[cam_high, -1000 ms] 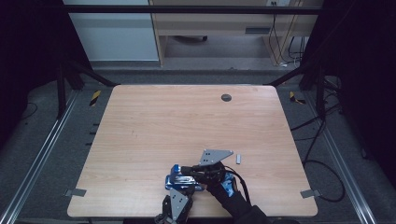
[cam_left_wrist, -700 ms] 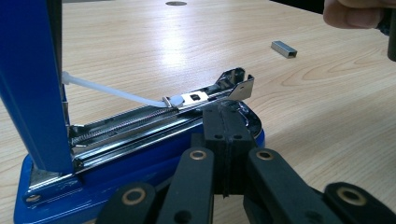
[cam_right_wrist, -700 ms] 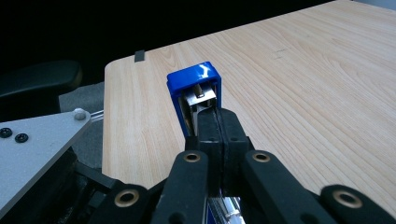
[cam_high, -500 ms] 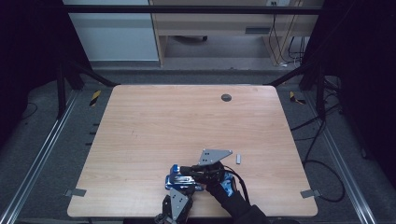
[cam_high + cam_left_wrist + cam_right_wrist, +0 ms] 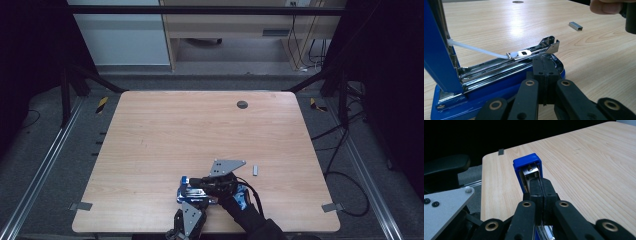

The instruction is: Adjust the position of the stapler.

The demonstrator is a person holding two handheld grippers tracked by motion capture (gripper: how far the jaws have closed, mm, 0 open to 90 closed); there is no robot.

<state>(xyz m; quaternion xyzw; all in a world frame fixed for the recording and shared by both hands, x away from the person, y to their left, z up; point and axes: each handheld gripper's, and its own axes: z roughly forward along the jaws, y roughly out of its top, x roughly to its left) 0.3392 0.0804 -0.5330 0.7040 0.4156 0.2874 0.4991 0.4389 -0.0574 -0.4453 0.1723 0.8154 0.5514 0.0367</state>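
A blue stapler [image 5: 189,194] lies near the table's front edge with its lid swung up. In the left gripper view its chrome magazine [image 5: 506,62] lies bare, a white pusher on it, and the blue lid [image 5: 435,50] stands upright at the left. My left gripper [image 5: 545,67] is shut, its tips against the front end of the stapler's base. My right gripper [image 5: 539,182] is shut too, with its tips at the inner face of the raised lid [image 5: 527,166]. A small grey strip of staples [image 5: 255,170] lies on the wood to the right.
The wooden table [image 5: 165,135] has a dark round hole [image 5: 242,104] near its far edge. Grey tabs sit at the front corners [image 5: 80,205]. Cables trail on the floor at the right [image 5: 345,175]. A black chair arm [image 5: 446,167] is beyond the table's edge.
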